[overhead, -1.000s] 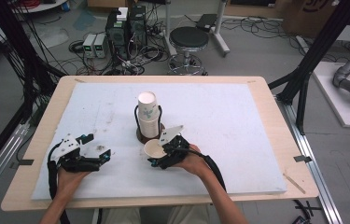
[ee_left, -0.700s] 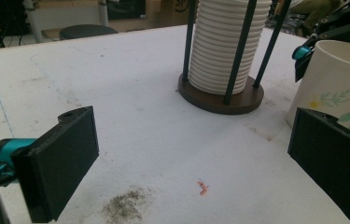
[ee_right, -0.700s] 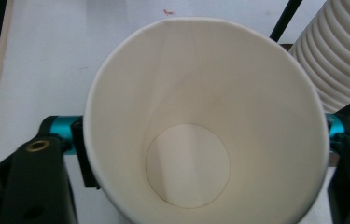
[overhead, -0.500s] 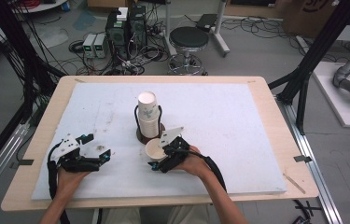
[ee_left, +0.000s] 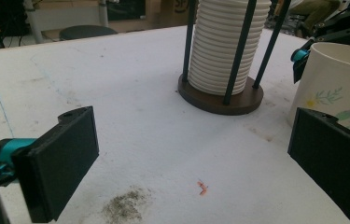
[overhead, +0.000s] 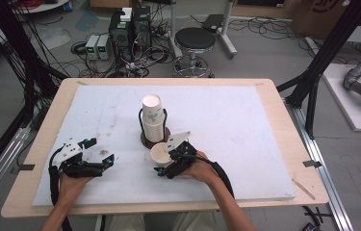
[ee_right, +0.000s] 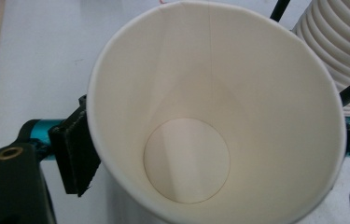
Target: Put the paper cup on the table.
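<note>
Right gripper (overhead: 164,162): jaws have just been opening, now wide, with the white paper cup (overhead: 161,154) standing upright between them on the white foam worktop (overhead: 245,125). Looks released, pads off the wall as far as I can tell. Cup empty inside. Just beyond it: brown-based wire holder (overhead: 154,139) with a tall stack of nested white paper cups (overhead: 152,118). To finish cleanly, back straight out without clipping the rim. Left gripper (overhead: 105,163) open, empty, resting well to the side.
</note>
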Demonstrator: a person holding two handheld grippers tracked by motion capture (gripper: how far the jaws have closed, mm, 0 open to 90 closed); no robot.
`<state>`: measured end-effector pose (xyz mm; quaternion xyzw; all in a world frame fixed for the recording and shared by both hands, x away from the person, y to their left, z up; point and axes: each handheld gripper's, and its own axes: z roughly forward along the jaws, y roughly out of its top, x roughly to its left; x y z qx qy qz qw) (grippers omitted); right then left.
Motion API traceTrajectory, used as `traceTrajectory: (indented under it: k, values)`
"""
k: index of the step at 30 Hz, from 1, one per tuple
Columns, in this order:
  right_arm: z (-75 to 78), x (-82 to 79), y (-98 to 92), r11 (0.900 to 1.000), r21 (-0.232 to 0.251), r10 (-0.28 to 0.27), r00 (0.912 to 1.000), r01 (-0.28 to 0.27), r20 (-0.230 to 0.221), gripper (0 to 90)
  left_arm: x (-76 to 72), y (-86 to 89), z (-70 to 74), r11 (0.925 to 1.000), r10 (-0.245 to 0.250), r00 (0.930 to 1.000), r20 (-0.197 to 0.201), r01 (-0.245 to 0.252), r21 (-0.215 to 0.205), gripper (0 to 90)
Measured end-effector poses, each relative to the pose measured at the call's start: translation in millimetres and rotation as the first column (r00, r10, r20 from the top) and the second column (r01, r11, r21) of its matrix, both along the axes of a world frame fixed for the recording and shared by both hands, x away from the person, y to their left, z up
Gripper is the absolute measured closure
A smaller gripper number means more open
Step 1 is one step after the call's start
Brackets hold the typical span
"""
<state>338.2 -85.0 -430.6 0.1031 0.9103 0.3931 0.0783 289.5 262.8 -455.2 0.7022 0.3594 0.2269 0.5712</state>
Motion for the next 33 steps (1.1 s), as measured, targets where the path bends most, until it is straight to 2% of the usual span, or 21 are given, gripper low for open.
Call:
traceTrajectory:
  k: [14,22,26,33]
  values:
    - [-0.4,-3.6,-20.9,0.999,0.020,-0.038,0.9992,0.038,-0.010,13.9,0.1,-0.1,-0.1,1.0000,-0.002,1.0000,0.000,0.002,-0.001,1.7]
    - [-1.6,-9.2,-43.5,0.996,0.040,-0.078,0.9969,0.079,-0.013,14.0,0.1,0.0,-0.1,1.0000,-0.001,1.0000,0.000,0.001,-0.001,1.7]
    - [-2.4,-11.6,-56.7,0.990,0.065,-0.126,0.9920,0.126,-0.015,14.0,0.2,-0.4,-0.1,1.0000,0.000,1.0000,0.001,0.000,0.001,1.7]
    - [-1.2,-13.8,-78.7,0.971,0.134,-0.201,0.9796,0.200,-0.011,14.1,0.0,-0.9,-0.2,1.0000,0.006,1.0000,-0.001,-0.006,0.003,1.7]
